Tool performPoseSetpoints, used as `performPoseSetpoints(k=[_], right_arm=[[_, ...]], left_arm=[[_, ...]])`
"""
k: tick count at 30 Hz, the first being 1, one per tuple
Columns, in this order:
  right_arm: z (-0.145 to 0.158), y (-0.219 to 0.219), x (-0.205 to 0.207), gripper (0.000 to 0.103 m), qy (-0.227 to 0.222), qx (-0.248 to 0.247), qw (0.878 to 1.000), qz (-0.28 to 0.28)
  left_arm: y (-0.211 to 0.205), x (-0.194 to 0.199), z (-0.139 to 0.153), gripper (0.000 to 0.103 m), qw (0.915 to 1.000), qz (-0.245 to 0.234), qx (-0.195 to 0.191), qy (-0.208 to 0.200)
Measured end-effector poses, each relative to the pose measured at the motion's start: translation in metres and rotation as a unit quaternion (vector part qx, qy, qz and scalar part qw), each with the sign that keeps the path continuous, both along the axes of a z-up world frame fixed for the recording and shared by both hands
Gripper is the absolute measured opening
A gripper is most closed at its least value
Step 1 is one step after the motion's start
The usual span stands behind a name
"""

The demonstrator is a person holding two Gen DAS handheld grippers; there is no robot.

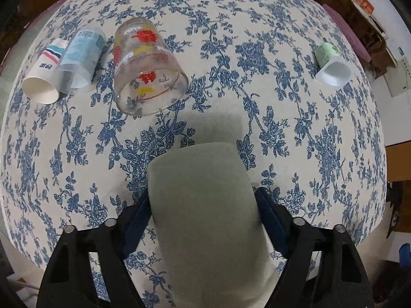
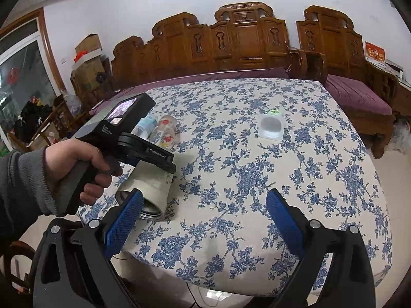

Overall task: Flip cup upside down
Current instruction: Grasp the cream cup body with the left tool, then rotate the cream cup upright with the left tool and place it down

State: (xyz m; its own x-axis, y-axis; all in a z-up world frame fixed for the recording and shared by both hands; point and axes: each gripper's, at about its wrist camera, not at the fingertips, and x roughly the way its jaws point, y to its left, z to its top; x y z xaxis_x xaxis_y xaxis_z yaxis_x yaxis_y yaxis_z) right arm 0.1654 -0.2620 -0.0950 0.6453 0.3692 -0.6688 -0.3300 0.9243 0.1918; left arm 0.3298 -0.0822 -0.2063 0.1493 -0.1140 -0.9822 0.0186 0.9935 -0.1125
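Observation:
A grey cup (image 1: 205,205) lies on its side on the blue-flowered tablecloth (image 1: 308,128), its closed base pointing away from my left camera. My left gripper (image 1: 204,200) is shut on the grey cup, one blue pad on each side. In the right wrist view the grey cup (image 2: 150,183) lies near the table's left front corner, open mouth toward that camera, with the left gripper's body (image 2: 143,151) over it. My right gripper (image 2: 204,208) is open and empty above the table's front edge.
A clear glass with red and yellow print (image 1: 146,69) lies on its side at the far left, next to a clear plastic cup (image 1: 79,59) and a white paper cup (image 1: 43,77). A small green-and-white pot (image 1: 331,64) lies at the far right. Wooden benches (image 2: 244,41) stand behind.

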Motion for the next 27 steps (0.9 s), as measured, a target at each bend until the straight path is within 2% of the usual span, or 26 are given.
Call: performPoseSetpoints(k=[7, 13, 17, 27], right_arm=[[-0.002, 0.003, -0.001, 0.098, 0.001, -0.001, 1.0, 0.002], [-0.005, 0.004, 0.0, 0.098, 0.006, -0.001, 1.0, 0.003], [-0.006, 0.003, 0.0, 0.098, 0.008, 0.001, 1.0, 0.003], [-0.009, 0.004, 0.001, 0.098, 0.011, -0.001, 1.0, 0.002]], left_arm=[[0.002, -0.018, 0.025, 0.069, 0.9984, -0.023, 0.013, -0.049], [0.009, -0.054, 0.059, 0.069, 0.9922, -0.047, 0.007, -0.115], [0.009, -0.071, 0.076, 0.069, 0.9858, -0.058, 0.019, -0.157], [0.004, -0.076, 0.079, 0.069, 0.9766, -0.077, 0.039, -0.197]])
